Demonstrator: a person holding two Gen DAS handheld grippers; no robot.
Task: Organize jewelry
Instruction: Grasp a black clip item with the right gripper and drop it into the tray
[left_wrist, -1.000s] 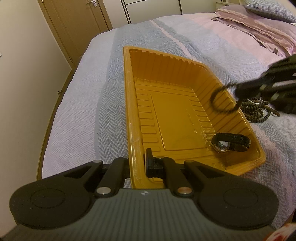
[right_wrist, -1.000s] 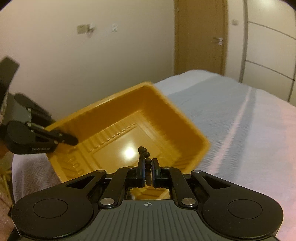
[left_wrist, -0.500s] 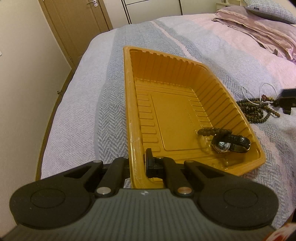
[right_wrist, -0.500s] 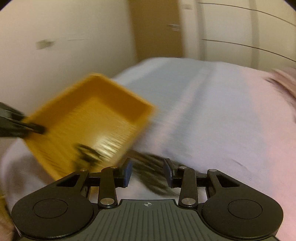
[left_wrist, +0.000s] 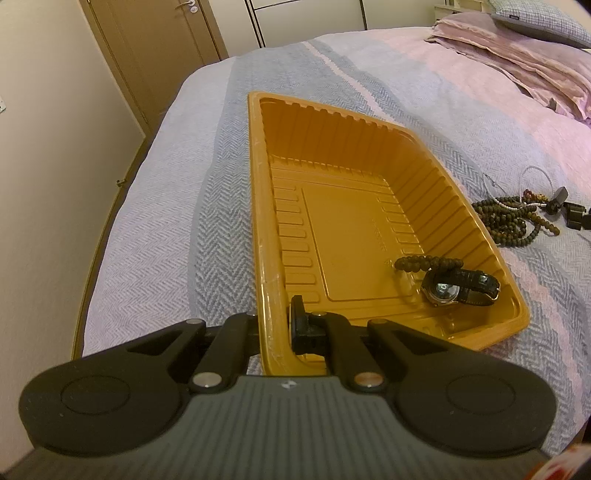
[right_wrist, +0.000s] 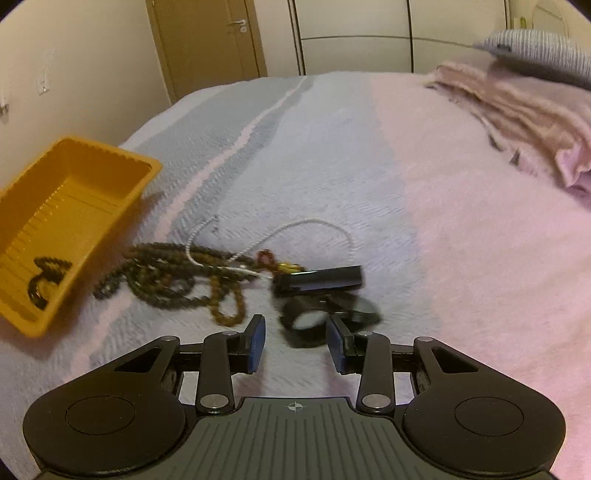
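Note:
An orange plastic tray (left_wrist: 266, 221) lies on the bed; it also shows at the left of the right wrist view (right_wrist: 122, 162). My left gripper (left_wrist: 275, 326) is shut on the tray's near left rim. In the tray lie a dark bead bracelet (left_wrist: 428, 263) and a black-strapped watch (left_wrist: 461, 290). On the bedspread right of the tray lies a tangle of dark bead necklaces (right_wrist: 166, 273), a white cord necklace (right_wrist: 314, 223) and a black watch (right_wrist: 321, 295). My right gripper (right_wrist: 295, 341) is open and empty, just in front of the black watch.
The bed has a grey and pink woven cover (right_wrist: 406, 166). Pillows and a folded pink blanket (right_wrist: 524, 107) lie at the far right. A wooden door (right_wrist: 207, 40) and white wardrobes stand beyond the bed. The bed's left edge (left_wrist: 96, 266) drops off beside the wall.
My right gripper let go of the bead bracelet, which now lies in the tray by the watch. It opened and swung right to the jewelry pile. The left gripper has not moved.

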